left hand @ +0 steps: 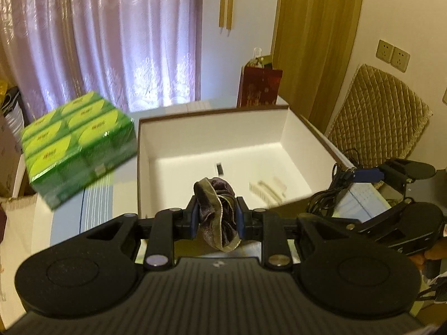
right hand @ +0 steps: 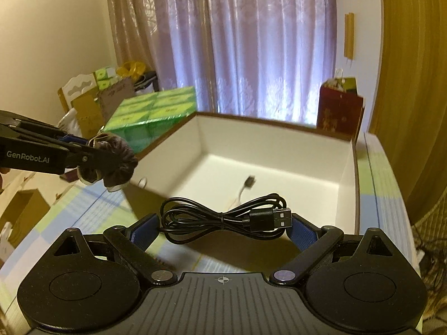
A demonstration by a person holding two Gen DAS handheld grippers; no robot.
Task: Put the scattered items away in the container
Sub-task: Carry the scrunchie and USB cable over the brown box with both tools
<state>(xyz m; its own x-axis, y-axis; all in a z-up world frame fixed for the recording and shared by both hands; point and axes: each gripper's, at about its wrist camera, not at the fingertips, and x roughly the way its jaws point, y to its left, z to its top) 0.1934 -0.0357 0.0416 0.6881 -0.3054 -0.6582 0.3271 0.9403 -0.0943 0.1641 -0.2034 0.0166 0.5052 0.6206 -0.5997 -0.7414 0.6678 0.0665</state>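
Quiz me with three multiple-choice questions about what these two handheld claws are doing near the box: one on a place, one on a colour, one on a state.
1. Where is the green pack?
A. inside the box
B. beside the box
C. in a gripper

2. What colour is the inside of the box?
A. white
B. red
C. black

3. What does the right gripper hold?
A. nothing
B. a scrunchie
C. a coiled black cable

Answers: B, it stands outside the wall; A, walls and floor are white; C, the cable spans its fingers.

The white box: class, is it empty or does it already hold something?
Not empty. The white box is open-topped, and a small white comb-like item lies on its floor. The scrunchie and cable are still outside, in the claws.
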